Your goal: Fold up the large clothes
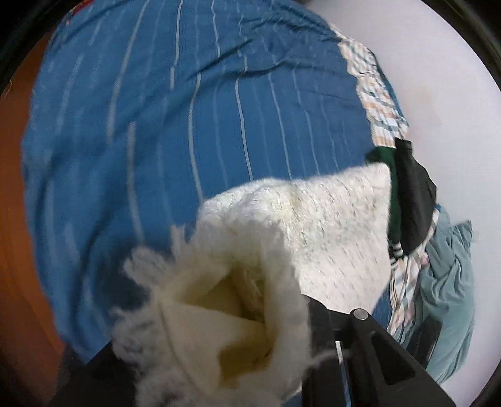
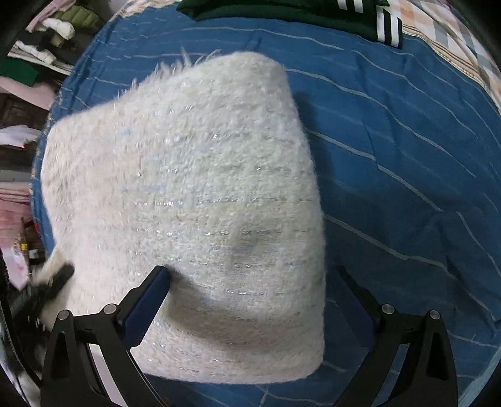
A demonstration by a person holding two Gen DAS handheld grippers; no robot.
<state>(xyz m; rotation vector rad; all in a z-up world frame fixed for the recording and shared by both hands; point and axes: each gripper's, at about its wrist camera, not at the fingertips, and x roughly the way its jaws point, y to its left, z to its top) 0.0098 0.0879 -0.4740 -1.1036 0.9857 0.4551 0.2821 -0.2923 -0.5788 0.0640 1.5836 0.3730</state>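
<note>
the white fuzzy sweater (image 2: 188,203) lies on the blue striped bedsheet (image 2: 407,141) as a compact, roughly rectangular bundle, so the folding looks well advanced; judging by the shape, at most a last fold or a tidy and a move to a pile remains. the right gripper (image 2: 250,281) hovers over the near edge of the bundle with its jaws spread wide, one finger touching the knit and the other down over the sheet beside it, holding nothing. the left gripper (image 1: 250,338) is buried in the sweater's fringed edge (image 1: 150,281): fabric bunches thickly between its jaws, so it seems clamped on the cloth, though the fingertips themselves are hidden by the fluff and only one black finger shows. in the right view the same gripper appears at the bundle's left edge, blurred. a dark green garment with white stripes (image 2: 313,12) lies folded at the far side of the bed. how many layers the bundle has, and whether sleeves are tucked inside, cannot be made out.
</note>
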